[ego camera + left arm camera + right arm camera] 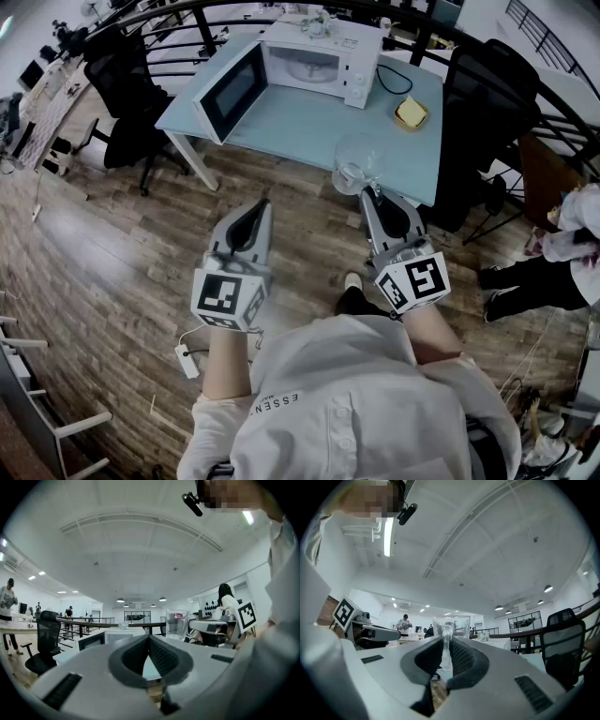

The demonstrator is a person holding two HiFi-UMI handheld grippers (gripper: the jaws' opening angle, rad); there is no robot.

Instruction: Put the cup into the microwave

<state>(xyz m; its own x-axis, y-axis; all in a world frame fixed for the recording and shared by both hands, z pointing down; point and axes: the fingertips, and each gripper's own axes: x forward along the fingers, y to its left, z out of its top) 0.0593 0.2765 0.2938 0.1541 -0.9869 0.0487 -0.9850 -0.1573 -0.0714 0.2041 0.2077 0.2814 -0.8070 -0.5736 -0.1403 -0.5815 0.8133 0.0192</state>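
A clear glass cup [356, 161] hangs in the air just in front of the light-blue table's [309, 127] near edge. My right gripper [368, 192] is shut on its handle, which shows pinched between the pads in the right gripper view, cup [451, 626] upright ahead of the gripper [446, 641]. The white microwave [314, 64] stands at the table's far side, its door [230, 91] swung open to the left and the cavity showing. My left gripper [261, 204] is shut and holds nothing, level and left of the cup [177, 623]; its pads meet in its own view [149, 640].
A yellow object [411, 112] lies on the table right of the microwave. Black office chairs stand at the left [127, 94] and right [478, 103] of the table. A railing runs behind it. A person [562, 253] is at the far right, on a wooden floor.
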